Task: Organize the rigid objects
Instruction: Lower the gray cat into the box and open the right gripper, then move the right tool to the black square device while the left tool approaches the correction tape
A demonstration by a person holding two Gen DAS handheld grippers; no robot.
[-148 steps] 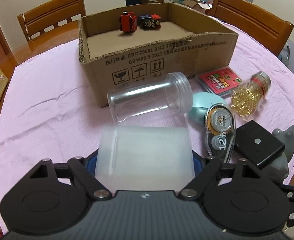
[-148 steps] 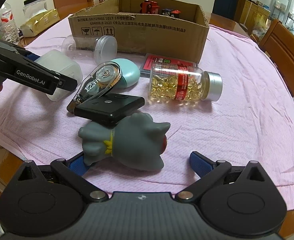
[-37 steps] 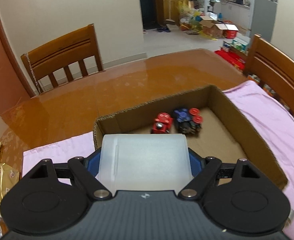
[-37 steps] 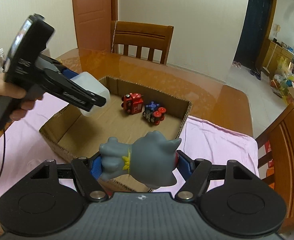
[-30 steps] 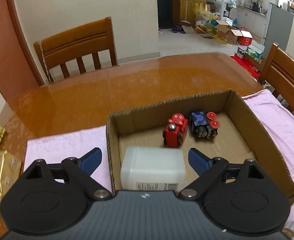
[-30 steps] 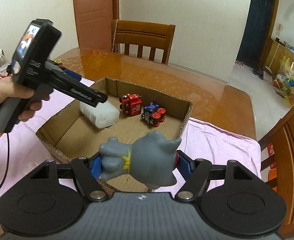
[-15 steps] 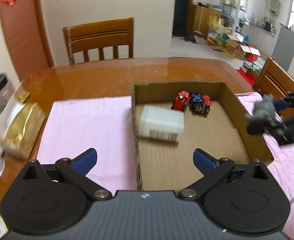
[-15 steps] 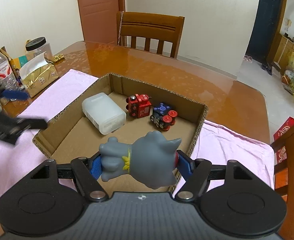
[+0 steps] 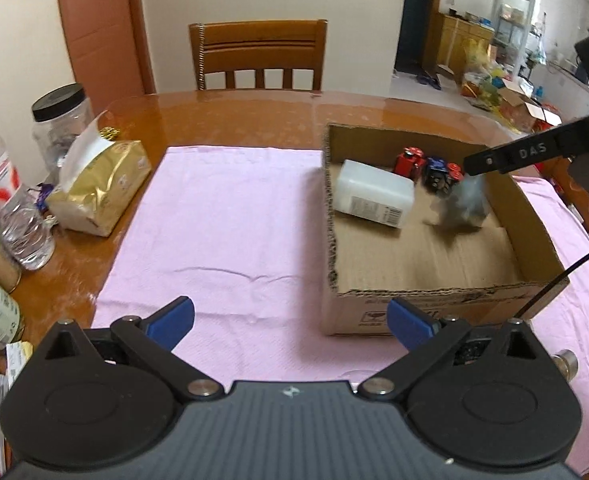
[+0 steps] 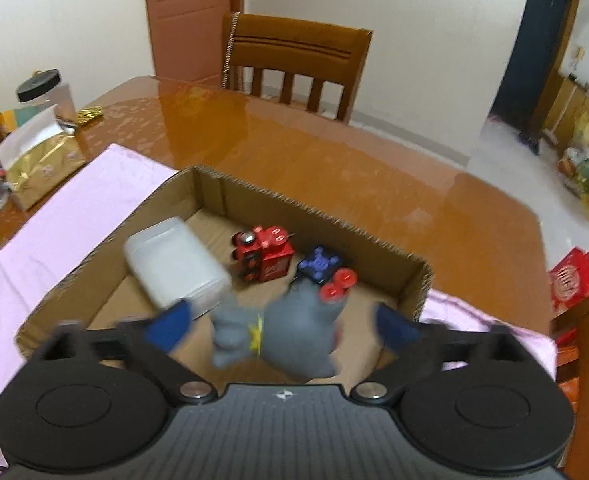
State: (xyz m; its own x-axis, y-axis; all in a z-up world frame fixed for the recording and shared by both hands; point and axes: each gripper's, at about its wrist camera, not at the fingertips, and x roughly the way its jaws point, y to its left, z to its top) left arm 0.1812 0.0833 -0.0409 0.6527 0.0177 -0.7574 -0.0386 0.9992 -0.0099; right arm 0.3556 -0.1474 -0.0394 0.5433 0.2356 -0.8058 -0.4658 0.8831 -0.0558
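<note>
The cardboard box (image 9: 414,292) stands on the pink cloth and also shows in the right wrist view (image 10: 214,188). Inside lie a white plastic bottle (image 9: 372,198) (image 10: 176,268), a red toy (image 9: 408,162) (image 10: 262,254) and a blue toy (image 9: 440,172) (image 10: 326,268). A grey toy figure (image 10: 286,330) (image 9: 460,204), blurred, is inside the box, clear of both jaws. My right gripper (image 10: 282,326) is open above it. My left gripper (image 9: 290,318) is open and empty, in front of the box's left corner.
A gold tissue pack (image 9: 100,188), a water bottle (image 9: 2,196) and jars (image 9: 60,120) stand at the table's left. A wooden chair (image 9: 258,56) is behind the table. A metal-capped bottle (image 9: 566,364) peeks out at lower right.
My right gripper has opened and let go of the grey toy figure, which is down in the box. My left gripper has drawn back and left, away from the box.
</note>
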